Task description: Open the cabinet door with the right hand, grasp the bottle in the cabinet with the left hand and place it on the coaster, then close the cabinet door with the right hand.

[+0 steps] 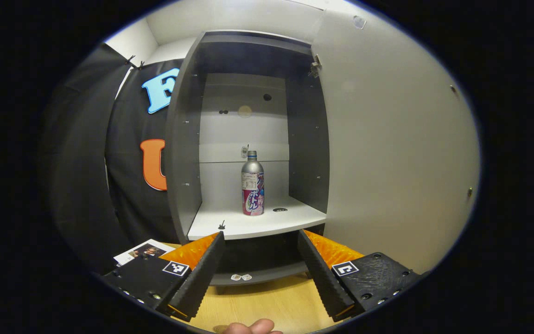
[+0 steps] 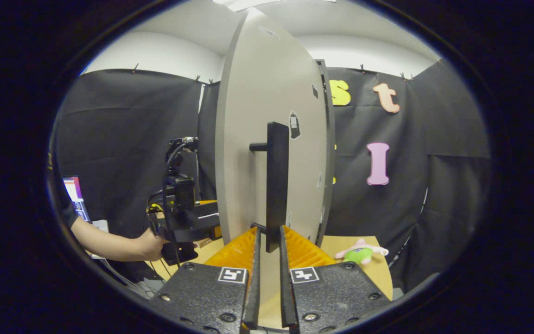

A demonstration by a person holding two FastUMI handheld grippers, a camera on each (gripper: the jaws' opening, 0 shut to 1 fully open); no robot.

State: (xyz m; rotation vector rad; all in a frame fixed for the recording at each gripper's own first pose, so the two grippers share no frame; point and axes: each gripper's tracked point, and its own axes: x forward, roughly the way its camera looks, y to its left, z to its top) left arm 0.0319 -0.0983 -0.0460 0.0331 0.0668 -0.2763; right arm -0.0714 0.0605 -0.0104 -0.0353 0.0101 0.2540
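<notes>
On my left I have the left gripper (image 1: 261, 260) with its fingers spread wide and holding nothing, aimed at the open cabinet (image 1: 183, 139); the bottle (image 1: 252, 183) stands upright on the white lower shelf (image 1: 230, 222), far beyond the fingertips and roughly centred between them. I judge it a stiff metal bottle, smooth and likely slippery, light unless full, so I would close on the straight labelled body below the shoulder, not on the narrow neck. It looks silver on top with a dark cap and a pink and white label wrapped round the lower part. Further right the cabinet door (image 1: 387, 153) stands swung open, and my right gripper (image 2: 268, 260) has its fingers closed on the lower end of the black door handle (image 2: 277, 185)
</notes>
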